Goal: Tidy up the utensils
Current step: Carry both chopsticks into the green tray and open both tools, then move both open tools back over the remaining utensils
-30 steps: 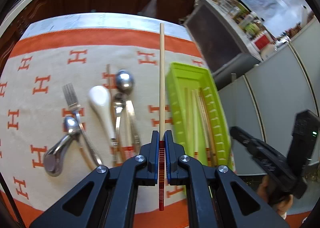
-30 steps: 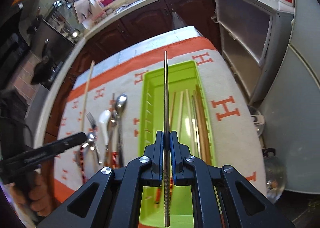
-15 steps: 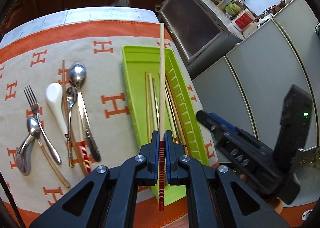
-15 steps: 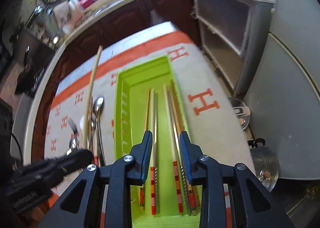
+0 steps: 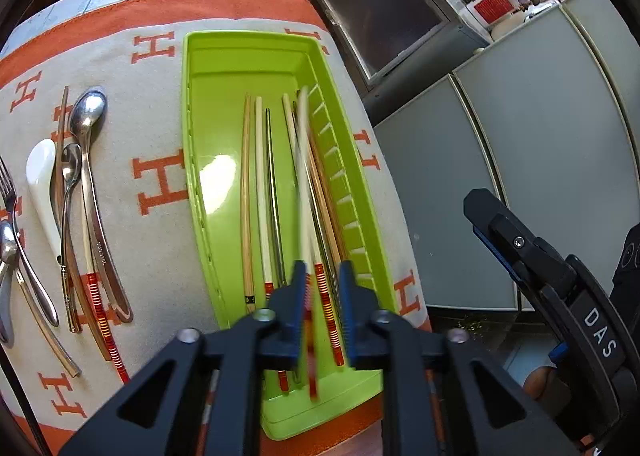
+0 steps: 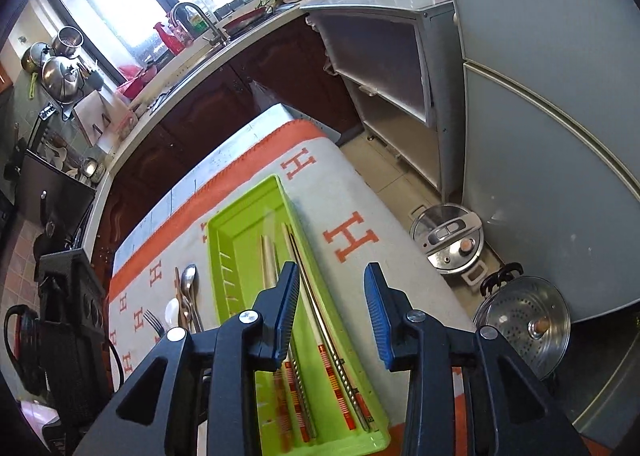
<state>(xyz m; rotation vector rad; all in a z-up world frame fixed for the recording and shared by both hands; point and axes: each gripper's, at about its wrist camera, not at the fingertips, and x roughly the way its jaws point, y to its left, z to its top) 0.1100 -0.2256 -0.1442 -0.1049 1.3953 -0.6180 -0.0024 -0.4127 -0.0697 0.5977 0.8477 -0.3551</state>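
A green tray (image 5: 192,159) lies on the orange-lettered cloth (image 5: 160,248) and holds several chopsticks (image 5: 260,195). My left gripper (image 5: 322,276) hovers over the tray's near end and its jaws are opening. A pale chopstick with a red-striped end (image 5: 305,183) shows blurred between them, loose from the pads and dropping into the tray. Left of the tray lie metal spoons (image 5: 86,115), a white spoon (image 5: 40,171), a fork (image 5: 6,183) and further chopsticks (image 5: 100,316). My right gripper (image 6: 332,308) hangs above the tray (image 6: 212,256), jaws opening, nothing between them.
The table ends just right of the tray, with grey cabinet doors (image 5: 520,135) beyond. On the floor there stand a pressure cooker (image 6: 448,240) and a steamer pot (image 6: 524,320). The right gripper (image 5: 520,248) shows at the right of the left wrist view.
The left gripper carried its chopstick from over the spoons to over the tray and let it go. The right gripper released its metal chopstick into the tray and rolled to the right.
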